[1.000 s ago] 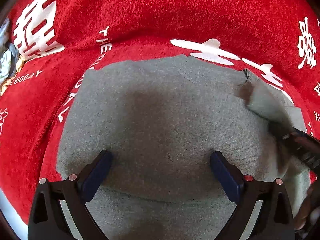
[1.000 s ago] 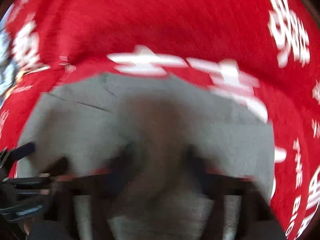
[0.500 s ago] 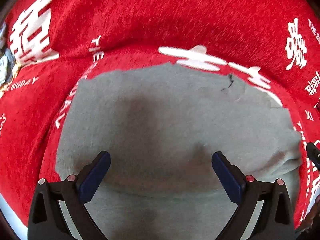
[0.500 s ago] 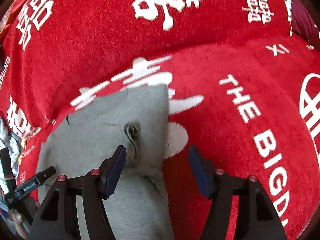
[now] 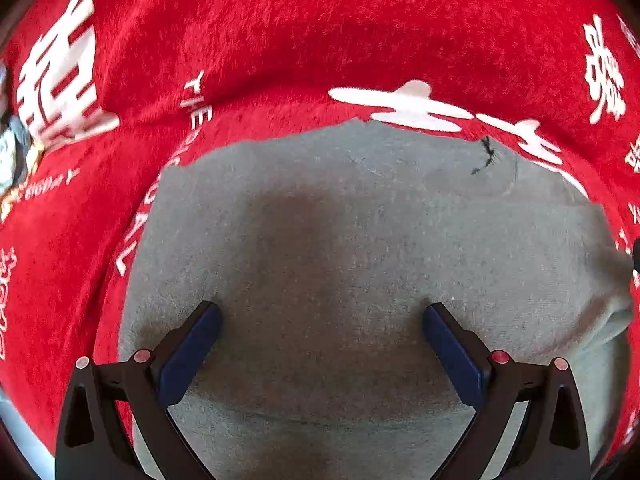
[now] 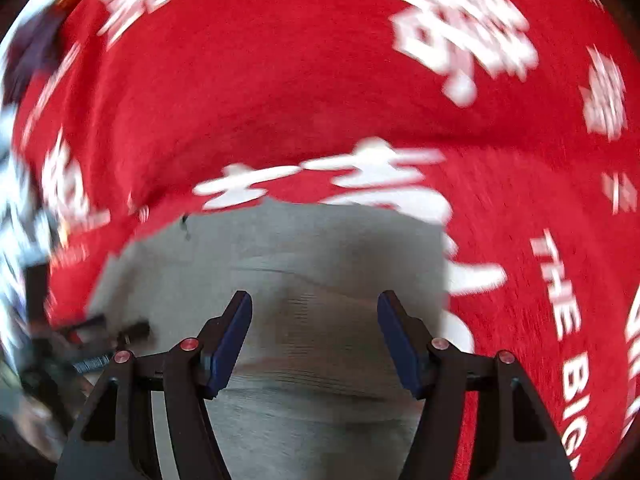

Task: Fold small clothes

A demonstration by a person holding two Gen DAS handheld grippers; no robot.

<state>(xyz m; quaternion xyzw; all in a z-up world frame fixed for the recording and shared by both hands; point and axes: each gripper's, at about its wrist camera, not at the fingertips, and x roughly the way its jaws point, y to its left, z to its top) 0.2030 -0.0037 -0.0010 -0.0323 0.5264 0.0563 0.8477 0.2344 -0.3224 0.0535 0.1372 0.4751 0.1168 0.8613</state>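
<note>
Below, a grey garment point(image 5: 360, 248) lies flat on a red blanket point(image 5: 320, 40) with white lettering. Both the left claw point(image 5: 322, 316) and right claw point(image 6: 314, 312) hover wide, gripping nothing. At ten o'clock, clutter point(image 5: 12, 148) is too blurred to name.
</note>
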